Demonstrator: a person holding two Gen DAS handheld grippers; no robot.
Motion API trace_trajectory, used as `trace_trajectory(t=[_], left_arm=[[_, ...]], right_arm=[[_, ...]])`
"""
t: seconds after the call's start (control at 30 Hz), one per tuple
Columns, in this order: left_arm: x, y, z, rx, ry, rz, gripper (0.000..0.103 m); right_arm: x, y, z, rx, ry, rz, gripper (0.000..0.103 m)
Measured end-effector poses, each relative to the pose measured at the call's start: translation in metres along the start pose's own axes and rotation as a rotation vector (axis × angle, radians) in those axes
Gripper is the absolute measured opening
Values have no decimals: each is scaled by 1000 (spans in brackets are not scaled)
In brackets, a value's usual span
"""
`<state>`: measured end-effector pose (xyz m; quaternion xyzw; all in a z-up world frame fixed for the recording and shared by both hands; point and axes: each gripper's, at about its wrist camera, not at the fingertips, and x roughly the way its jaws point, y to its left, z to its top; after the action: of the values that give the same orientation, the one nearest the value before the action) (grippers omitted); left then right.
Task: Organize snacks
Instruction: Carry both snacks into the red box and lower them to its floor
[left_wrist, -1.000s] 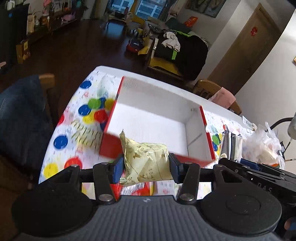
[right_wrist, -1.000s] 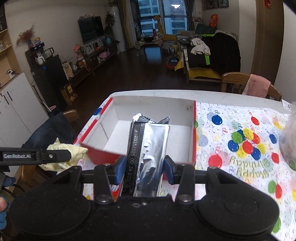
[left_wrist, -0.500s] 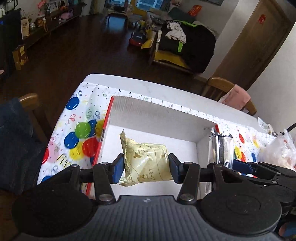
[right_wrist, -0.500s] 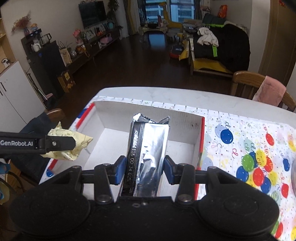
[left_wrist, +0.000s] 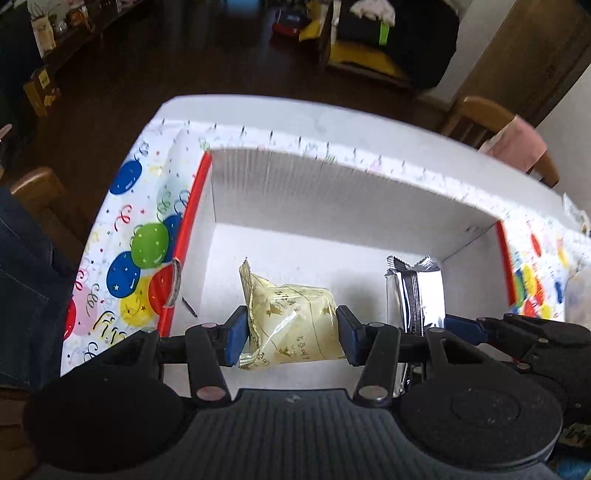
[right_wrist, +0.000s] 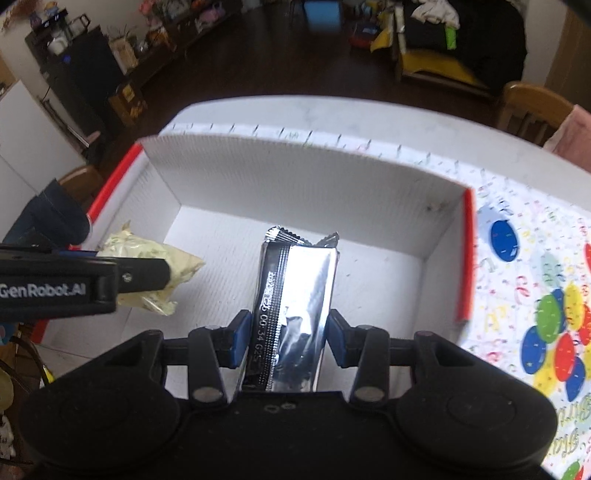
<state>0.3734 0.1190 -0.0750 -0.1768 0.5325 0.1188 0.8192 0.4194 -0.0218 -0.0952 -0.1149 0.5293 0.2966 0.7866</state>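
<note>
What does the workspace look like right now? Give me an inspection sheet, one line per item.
Surface: table under a balloon-print cloth.
Job's things: white box with red edges, open, floor bare; yellow packet and silver packet held over it.
Clutter: crumpled plastic bag, at the right edge in the left wrist view.
Grippers: left gripper shut on the yellow packet; right gripper shut on the silver packet, side by side above the box.
Cables: nothing seen.
Surroundings: wooden chairs, pink cloth over one, dark floor, shelves, cluttered sofa.
</note>
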Motion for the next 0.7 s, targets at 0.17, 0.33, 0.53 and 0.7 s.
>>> trace_trajectory(t=[0.17,0.33,0.53,0.7], left_arm=[[18,-2,3,13,42,14,50],[29,-8,8,61,86,49,50],[37,-7,12,76,121,55,50],[42,-7,14,84,150,52,50]], right_arm=[[16,0,1,-12,43,-11,42],[29,0,1,-30,74,-41,42],[36,-3,-1,-37,106,-60,42],[43,-5,-4,-29,131,-59,42]])
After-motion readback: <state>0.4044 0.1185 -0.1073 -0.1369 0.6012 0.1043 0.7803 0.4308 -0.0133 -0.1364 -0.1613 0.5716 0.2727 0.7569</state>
